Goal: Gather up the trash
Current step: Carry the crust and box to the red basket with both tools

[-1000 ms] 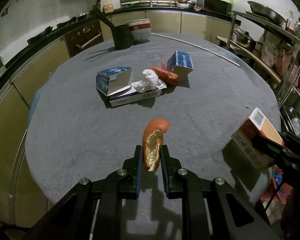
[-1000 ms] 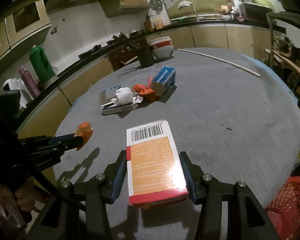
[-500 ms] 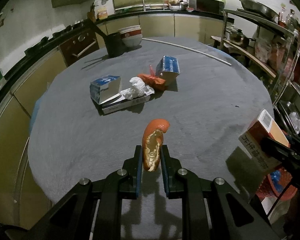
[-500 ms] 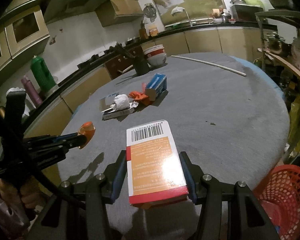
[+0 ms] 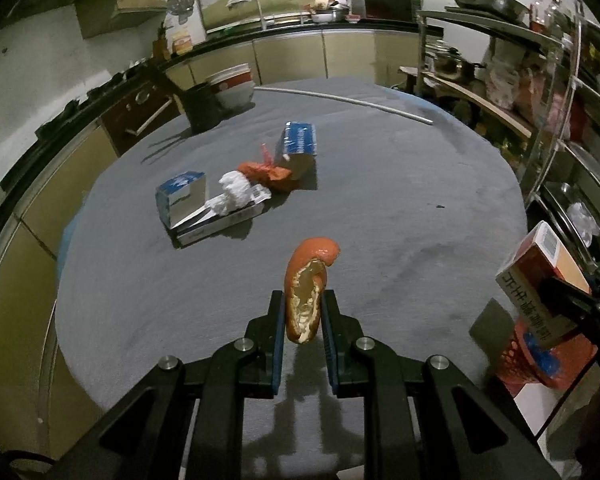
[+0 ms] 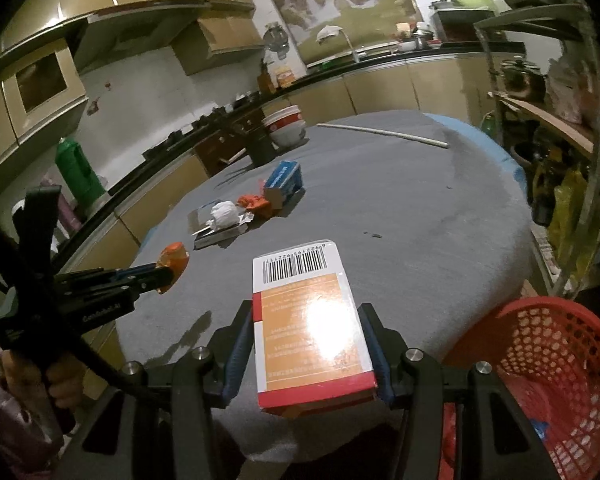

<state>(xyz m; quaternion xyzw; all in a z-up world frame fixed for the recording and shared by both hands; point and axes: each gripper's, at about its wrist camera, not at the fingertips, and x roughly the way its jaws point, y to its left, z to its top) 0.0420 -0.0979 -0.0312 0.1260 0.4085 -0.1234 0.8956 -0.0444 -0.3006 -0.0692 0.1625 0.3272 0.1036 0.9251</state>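
Left hand-held gripper [image 5: 303, 312]: clamped on an orange peel [image 5: 307, 282], which stands upright between the pads, pith side facing the camera, tip curling beyond the fingertips. It is held above the near part of the grey bench [image 5: 400, 208].

Right hand-held gripper [image 6: 308, 344]: closed on an orange box [image 6: 306, 320], flat between the pads, barcode end pointing away. Just right of and below this gripper, off the bench edge, a red basket [image 6: 540, 344].

Ahead of both grippers, mid-bench, a cluster of trash: an open blue box [image 5: 184, 196] with white crumpled paper [image 5: 234, 192] against it, then an orange wrapper [image 5: 266, 172] touching a second blue box [image 5: 298, 146]. Farther off, a dark pot [image 5: 202, 110] and a bowl [image 5: 232, 88].
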